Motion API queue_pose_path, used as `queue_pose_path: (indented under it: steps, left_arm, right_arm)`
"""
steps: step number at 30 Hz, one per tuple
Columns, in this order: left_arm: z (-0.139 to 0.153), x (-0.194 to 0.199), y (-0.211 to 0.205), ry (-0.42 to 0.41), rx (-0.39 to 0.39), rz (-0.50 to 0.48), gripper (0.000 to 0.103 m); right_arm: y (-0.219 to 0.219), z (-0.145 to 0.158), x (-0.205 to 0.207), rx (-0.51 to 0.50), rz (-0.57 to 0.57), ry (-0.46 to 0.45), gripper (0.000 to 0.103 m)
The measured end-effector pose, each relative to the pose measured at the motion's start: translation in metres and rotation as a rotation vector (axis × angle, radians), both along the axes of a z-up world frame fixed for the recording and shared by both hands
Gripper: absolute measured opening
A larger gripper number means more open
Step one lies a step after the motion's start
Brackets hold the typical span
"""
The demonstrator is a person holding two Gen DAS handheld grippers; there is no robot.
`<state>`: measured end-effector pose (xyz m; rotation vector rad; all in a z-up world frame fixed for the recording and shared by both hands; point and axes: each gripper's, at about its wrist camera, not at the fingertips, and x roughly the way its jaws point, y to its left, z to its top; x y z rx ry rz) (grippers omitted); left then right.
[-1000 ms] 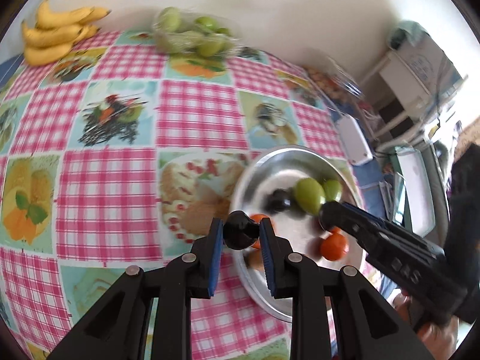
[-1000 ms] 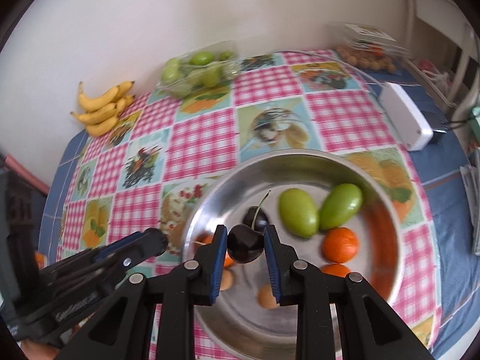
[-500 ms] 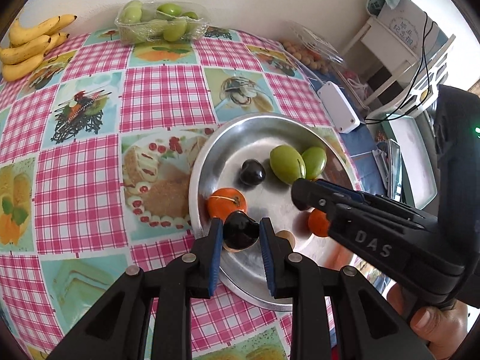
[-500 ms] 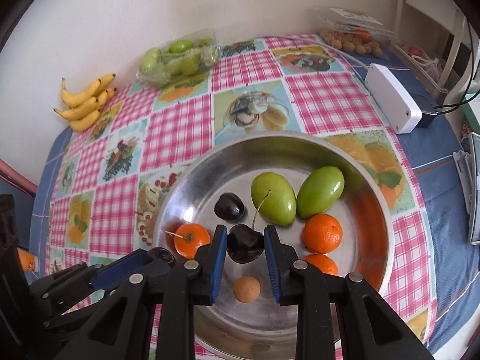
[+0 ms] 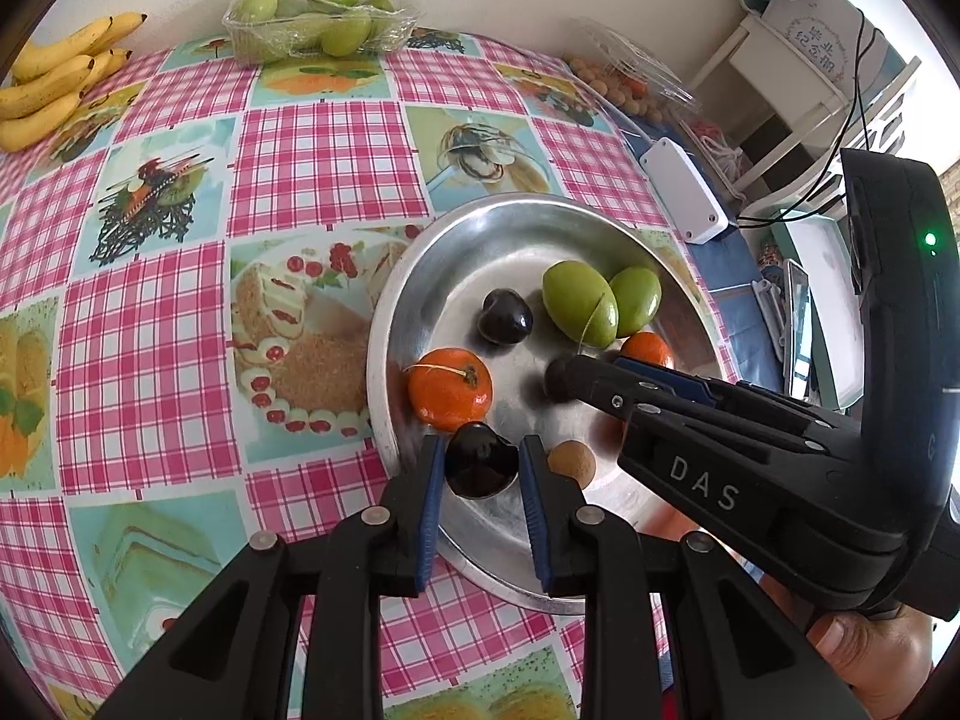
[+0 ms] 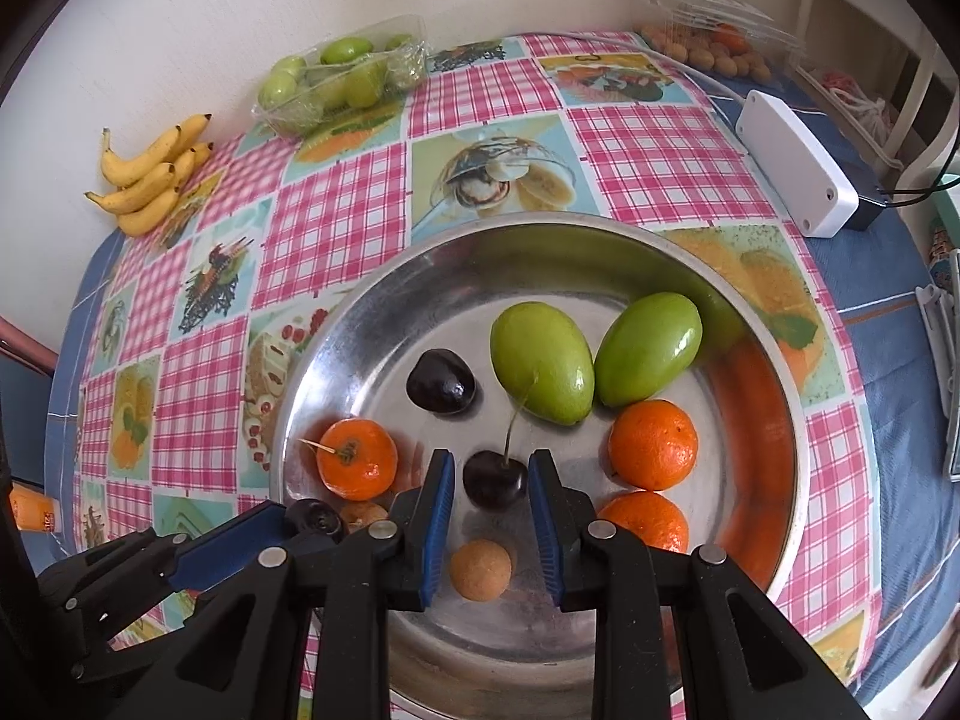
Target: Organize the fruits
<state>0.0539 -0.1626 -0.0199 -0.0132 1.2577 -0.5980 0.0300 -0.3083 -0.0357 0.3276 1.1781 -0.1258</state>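
Observation:
My left gripper [image 5: 481, 453] is shut on a dark cherry [image 5: 480, 465] just above the near left rim of the round metal plate [image 5: 384, 324]. Over the plate's near middle, my right gripper [image 6: 489, 465] is shut on a second dark cherry [image 6: 495, 480] whose stem points up. On the plate lie a loose cherry [image 6: 441, 383], two green fruits [image 6: 543, 363], three mandarins [image 6: 654, 444] and a small tan fruit [image 6: 480, 570]. The two grippers are side by side, the left gripper [image 6: 312, 519] at the plate's left rim.
On the checked tablecloth by the far wall lie bananas [image 6: 147, 180], a clear tray of green fruits [image 6: 342, 75] and a clear box of small tan fruits [image 6: 702, 48]. A white power box [image 6: 792, 162] with cables sits right of the plate. A hand [image 5: 870, 660] holds the right gripper.
Both grippers have sunk closer to the plate, each still shut on its cherry. The left one has shifted from over the tablecloth to the plate's rim.

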Motion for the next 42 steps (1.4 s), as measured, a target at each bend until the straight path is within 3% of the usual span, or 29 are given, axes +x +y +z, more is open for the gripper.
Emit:
queue_pose_path:
  steps: [3, 6, 10, 13, 22, 27, 31, 42]
  left_arm:
    - [0.0, 0.0, 0.002, 0.005, -0.001, 0.008, 0.027]
    - [0.004, -0.001, 0.006, 0.001, -0.002, 0.02, 0.038]
    - [0.005, 0.0, 0.016, 0.002, 0.001, 0.052, 0.052]
    - [0.006, 0.001, 0.025, -0.016, 0.023, 0.086, 0.058]
    - [0.002, 0.011, 0.072, -0.116, 0.191, 0.264, 0.085]
    - [0.0, 0.017, 0.096, -0.128, 0.205, 0.351, 0.091]
    - [-0.004, 0.018, 0.104, -0.123, 0.227, 0.377, 0.098]
    - [-0.002, -0.001, 0.115, -0.147, 0.293, 0.396, 0.098]
  right_arm:
    - [0.001, 0.001, 0.0, 0.0, -0.001, -0.005, 0.028]
    - [0.001, 0.003, 0.0, -0.001, -0.003, -0.007, 0.032]
    - [-0.003, 0.004, -0.002, 0.004, -0.025, -0.011, 0.053]
    - [-0.004, 0.005, -0.003, 0.006, -0.029, -0.01, 0.057]
    - [0.001, 0.007, -0.002, -0.007, -0.024, -0.022, 0.076]
    - [0.002, 0.007, -0.003, -0.004, -0.034, -0.031, 0.086]
    - [0.001, 0.008, -0.005, -0.004, -0.043, -0.044, 0.103]
    - [0.026, 0.009, -0.027, -0.039, 0.003, -0.057, 0.103]
